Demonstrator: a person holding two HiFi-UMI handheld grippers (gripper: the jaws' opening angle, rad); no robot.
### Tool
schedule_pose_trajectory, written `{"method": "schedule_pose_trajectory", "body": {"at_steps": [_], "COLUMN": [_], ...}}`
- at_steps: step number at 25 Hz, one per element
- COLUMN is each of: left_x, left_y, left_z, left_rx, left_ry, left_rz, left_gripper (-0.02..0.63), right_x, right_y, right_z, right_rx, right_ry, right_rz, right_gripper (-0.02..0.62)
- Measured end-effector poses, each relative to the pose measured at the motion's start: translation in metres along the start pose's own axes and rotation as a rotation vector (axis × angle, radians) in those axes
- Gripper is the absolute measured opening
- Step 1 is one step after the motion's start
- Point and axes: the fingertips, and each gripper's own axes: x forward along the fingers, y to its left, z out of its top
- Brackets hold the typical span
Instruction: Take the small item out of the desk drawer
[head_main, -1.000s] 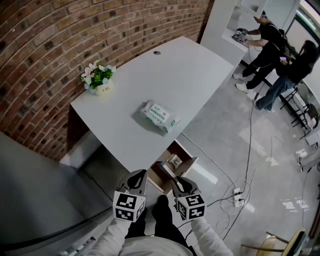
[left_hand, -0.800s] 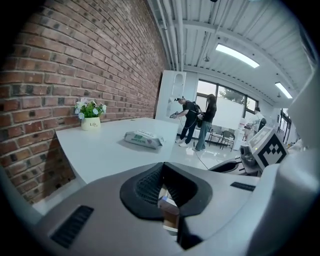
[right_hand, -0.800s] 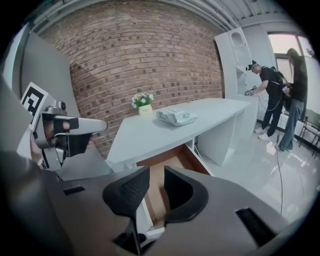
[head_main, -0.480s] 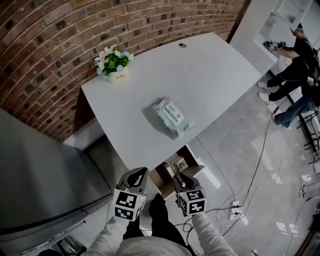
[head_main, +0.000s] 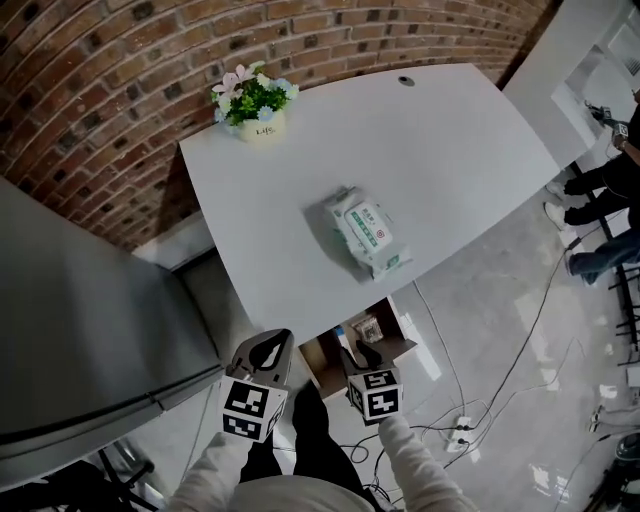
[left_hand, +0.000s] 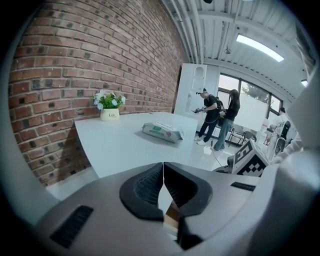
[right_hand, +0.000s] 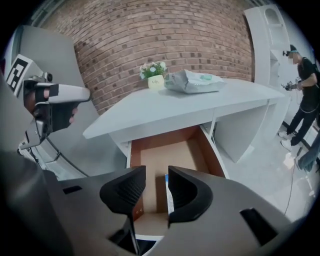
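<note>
The desk drawer (head_main: 327, 352) stands pulled open under the front edge of the white desk (head_main: 420, 150). A small packet (head_main: 368, 328) lies in it. In the right gripper view the drawer (right_hand: 170, 150) shows a brown floor, and a small blue-and-white item (right_hand: 167, 192) lies near its front, partly hidden by a jaw. My right gripper (head_main: 358, 352) (right_hand: 156, 175) hangs over the drawer's front, open; its jaws have just been opening with nothing between them. My left gripper (head_main: 268, 350) (left_hand: 163, 166) is beside it to the left, shut and empty.
A pack of wet wipes (head_main: 368, 232) and a flower pot (head_main: 258, 108) sit on the desk. A brick wall (head_main: 120, 60) is behind, a grey cabinet (head_main: 80, 330) to the left. Cables and a power strip (head_main: 460, 425) lie on the floor. People (left_hand: 216, 117) stand at the far right.
Both grippers have sunk toward the drawer, the right one more. The right jaws now stand wider apart. The head view has swung, so the desk sits further right in the picture.
</note>
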Motion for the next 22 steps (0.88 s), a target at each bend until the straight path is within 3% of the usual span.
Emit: {"method": "schedule_pose_trajectory", "body": {"at_steps": [15, 22], "left_x": [0.009, 0.014], "left_y": [0.024, 0.032], "left_z": [-0.011, -0.016], "left_rx": [-0.07, -0.08], "left_ry": [0.028, 0.031], "left_rz": [0.087, 0.109], "left_gripper": [0.018, 0.02], "right_x": [0.075, 0.102], "right_y": [-0.017, -0.021], "right_z": [-0.041, -0.049], "right_rx": [-0.136, -0.141], "right_ry": [0.231, 0.295], "right_rz": [0.041, 0.03], "right_gripper": [0.181, 0.184]}}
